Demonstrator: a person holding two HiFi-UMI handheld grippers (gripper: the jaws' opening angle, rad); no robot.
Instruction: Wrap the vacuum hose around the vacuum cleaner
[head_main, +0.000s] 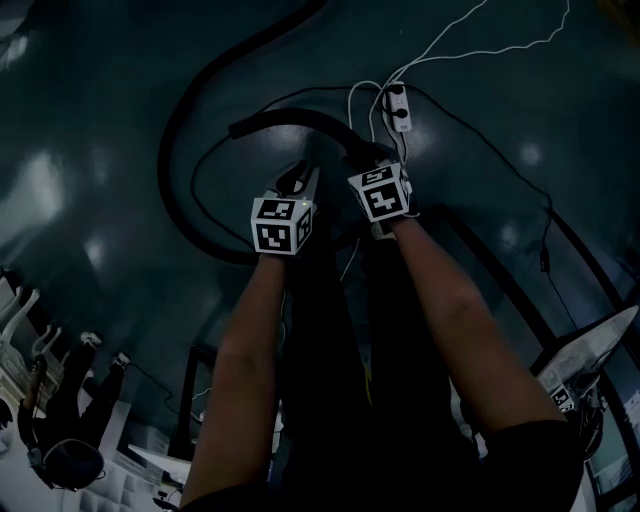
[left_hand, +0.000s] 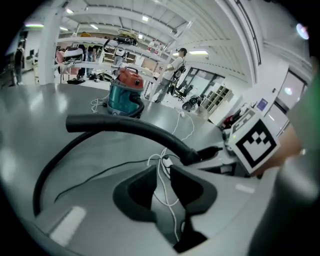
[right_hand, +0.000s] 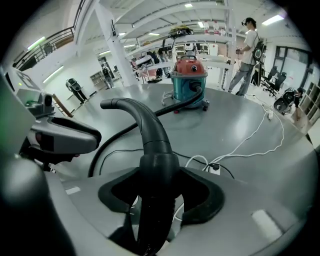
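Right gripper (right_hand: 159, 172) clamped on the rigid curved end of the black vacuum hose (right_hand: 142, 117). I see the hose trail across the floor (right_hand: 240, 125) to the teal-and-red vacuum cleaner (right_hand: 189, 82), well apart. Left gripper (left_hand: 161, 176): jaws narrowly apart, empty.

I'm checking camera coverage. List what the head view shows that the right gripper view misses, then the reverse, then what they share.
Head view only: the person's forearms and the marker cubes. Right gripper view only: the vacuum cleaner and the ceiling. Both: the black hose, clamped in the right claw, and the power strip.
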